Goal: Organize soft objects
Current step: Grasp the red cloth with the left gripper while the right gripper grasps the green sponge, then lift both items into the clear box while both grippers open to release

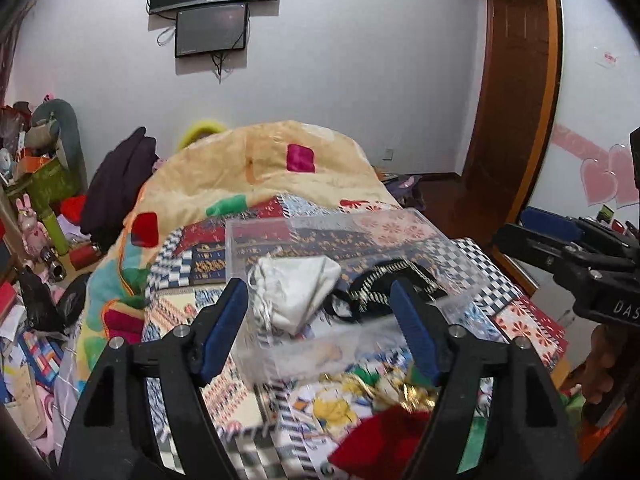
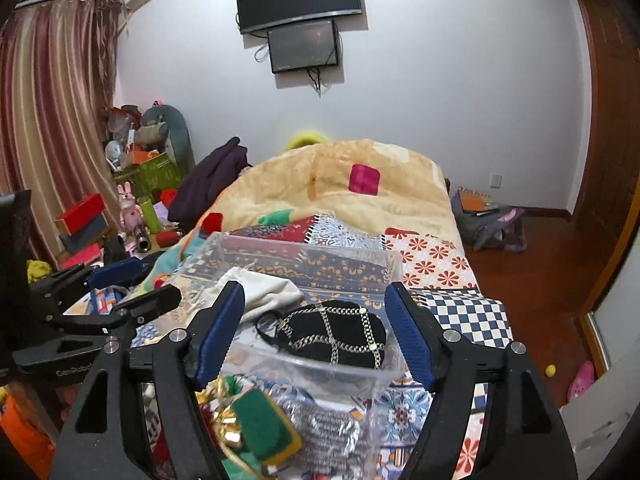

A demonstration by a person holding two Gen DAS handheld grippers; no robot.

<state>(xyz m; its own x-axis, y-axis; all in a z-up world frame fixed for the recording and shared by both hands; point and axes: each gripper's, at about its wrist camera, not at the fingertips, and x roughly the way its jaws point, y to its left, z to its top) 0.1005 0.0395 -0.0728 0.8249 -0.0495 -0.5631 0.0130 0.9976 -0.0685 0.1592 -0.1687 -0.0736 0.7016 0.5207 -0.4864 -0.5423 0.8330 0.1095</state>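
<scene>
A clear plastic bin stands on the patterned bedspread. Inside lie a white cloth mask and a black pouch with gold chain trim. My left gripper is open and empty, just before the bin's near wall. My right gripper is open and empty above the black pouch; it also shows in the left wrist view. In front of the bin lie a red soft item, gold and green ribbon pieces and a green-and-yellow sponge.
A yellow blanket is heaped at the far end of the bed. Clutter, boxes and toys crowd the left side. A backpack sits on the wooden floor at right, near a wooden door.
</scene>
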